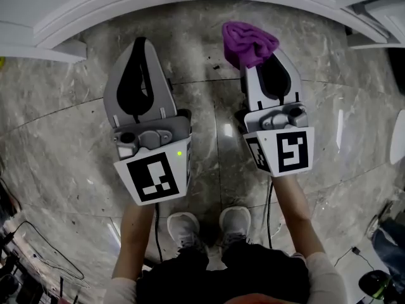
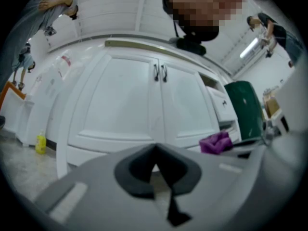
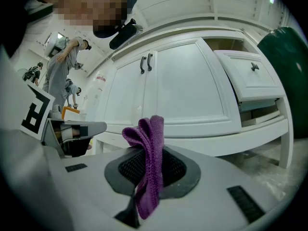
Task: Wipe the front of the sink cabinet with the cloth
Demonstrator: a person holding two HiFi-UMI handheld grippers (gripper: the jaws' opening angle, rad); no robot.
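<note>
Grey left claw (image 1: 139, 43), matching right claw (image 1: 264, 61), black-and-white marker cubes (image 1: 154, 177), green light (image 1: 180, 152), pale sneakers (image 1: 183, 224), dark trousers (image 1: 253, 268)

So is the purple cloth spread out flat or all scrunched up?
Scrunched up. The purple cloth sits in bunched folds, pinched between the shut jaws of the right gripper.

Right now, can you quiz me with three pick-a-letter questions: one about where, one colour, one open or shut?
1. Where is the cloth? A in a bucket; B in the right tool; C on a shelf.
2. What colour is it? A green; B purple; C yellow.
3. The two cabinet doors are: A shut; B wide open; C taken off.
Answers: 1 B, the tool pinches it; 2 B, purple in every view; 3 A, both sit flush and closed.
</note>
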